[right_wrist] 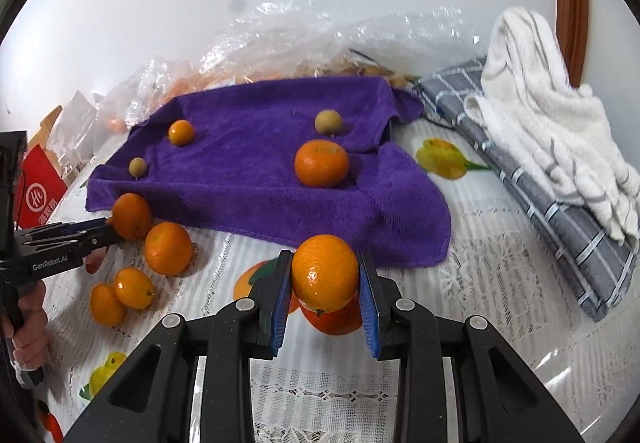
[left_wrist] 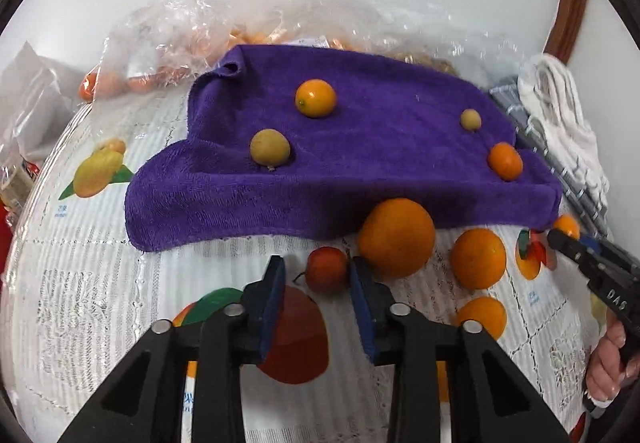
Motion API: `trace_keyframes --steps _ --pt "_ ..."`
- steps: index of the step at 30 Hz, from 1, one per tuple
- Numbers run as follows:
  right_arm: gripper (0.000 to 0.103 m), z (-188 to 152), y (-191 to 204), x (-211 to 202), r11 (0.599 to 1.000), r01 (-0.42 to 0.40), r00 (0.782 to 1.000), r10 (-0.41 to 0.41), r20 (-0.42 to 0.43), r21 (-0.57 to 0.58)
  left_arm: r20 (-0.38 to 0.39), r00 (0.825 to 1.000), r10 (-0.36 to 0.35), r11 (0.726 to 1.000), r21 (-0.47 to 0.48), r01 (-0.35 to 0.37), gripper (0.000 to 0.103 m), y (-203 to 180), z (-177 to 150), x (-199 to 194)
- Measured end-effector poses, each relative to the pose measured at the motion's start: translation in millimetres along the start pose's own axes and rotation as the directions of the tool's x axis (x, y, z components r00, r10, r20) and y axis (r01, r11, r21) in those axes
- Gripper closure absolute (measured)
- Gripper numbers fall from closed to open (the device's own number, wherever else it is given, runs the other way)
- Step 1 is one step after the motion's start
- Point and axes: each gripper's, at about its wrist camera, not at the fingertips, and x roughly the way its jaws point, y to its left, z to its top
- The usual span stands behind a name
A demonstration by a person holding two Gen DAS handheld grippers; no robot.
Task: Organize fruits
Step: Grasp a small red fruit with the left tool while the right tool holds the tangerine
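A purple towel [left_wrist: 360,163] [right_wrist: 260,183] lies on the table with small oranges and two tan round fruits on it. In the left wrist view my left gripper [left_wrist: 318,267] is open around a small red fruit [left_wrist: 326,269] on the tablecloth, next to a big orange [left_wrist: 396,237]. My right gripper [right_wrist: 325,269] is shut on an orange [right_wrist: 325,273] and holds it just above the tablecloth, in front of the towel's near edge. Several more oranges [right_wrist: 168,247] lie at the left of the right wrist view, beside the left gripper [right_wrist: 108,229].
Clear plastic bags [left_wrist: 192,35] with fruit lie behind the towel. A grey checked cloth [right_wrist: 560,211] and a white towel [right_wrist: 548,131] are at the right. A red box [right_wrist: 40,195] stands at the left. The lace tablecloth [left_wrist: 100,283] has printed fruit pictures.
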Motion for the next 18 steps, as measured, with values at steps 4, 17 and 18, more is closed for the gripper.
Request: trace_keyframes --steps 4,17,18 --pt "0.072 -1 3 2 1.0 0.008 1.0 -0.008 0.006 -0.015 0.037 0.999 -0.017 1.0 -0.021 0.018 0.079 6 -2 -4" --pt "0.072 -4 5 -2 1.0 0.001 1.0 0.0 0.023 -0.021 0.224 0.975 -0.003 0.994 -0.105 0.027 0.08 25 3 -40" --pt "0.072 -4 4 -1 1.0 0.003 1.0 -0.003 0.021 -0.019 0.231 0.973 -0.005 0.994 -0.106 0.03 0.08 25 3 -41"
